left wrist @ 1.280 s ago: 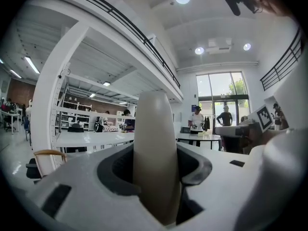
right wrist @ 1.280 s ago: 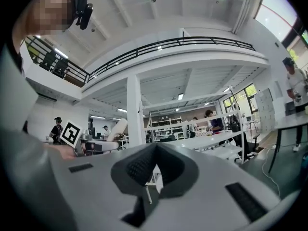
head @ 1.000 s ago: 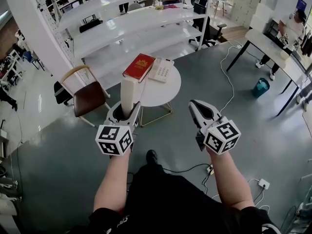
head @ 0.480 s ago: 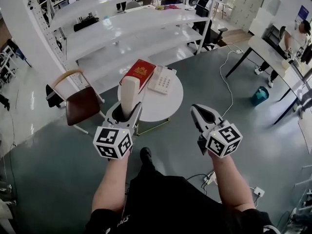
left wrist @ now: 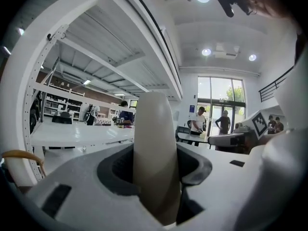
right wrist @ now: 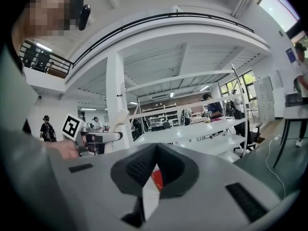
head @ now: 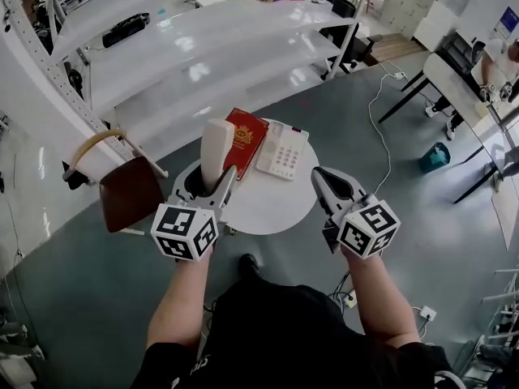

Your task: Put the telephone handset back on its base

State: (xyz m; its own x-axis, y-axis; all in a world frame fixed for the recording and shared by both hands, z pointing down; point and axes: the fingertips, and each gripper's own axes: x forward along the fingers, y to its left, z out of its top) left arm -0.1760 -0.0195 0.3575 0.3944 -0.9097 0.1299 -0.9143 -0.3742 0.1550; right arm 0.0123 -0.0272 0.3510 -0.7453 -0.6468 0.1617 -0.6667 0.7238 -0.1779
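A cream telephone handset [head: 216, 147] stands upright between the jaws of my left gripper [head: 208, 186], which is shut on its lower end; in the left gripper view the handset [left wrist: 155, 153] fills the gap between the pads. The white phone base [head: 282, 151] with its keypad lies on the round white table [head: 272, 207], right of the handset and beyond my right gripper [head: 326, 181]. That gripper hovers over the table's near right edge with its jaws together and nothing held; only a thin slit shows in the right gripper view [right wrist: 153, 174].
A red book [head: 246, 138] lies on the table left of the phone base. A brown chair [head: 126, 194] stands to the left. Long white shelving [head: 195, 51] runs behind the table. Cables trail on the grey floor [head: 381, 120] at right.
Both grippers have come forward to the round table together; the handset now stands over the table's left part, close to the red book. Neither gripper's jaws have changed.
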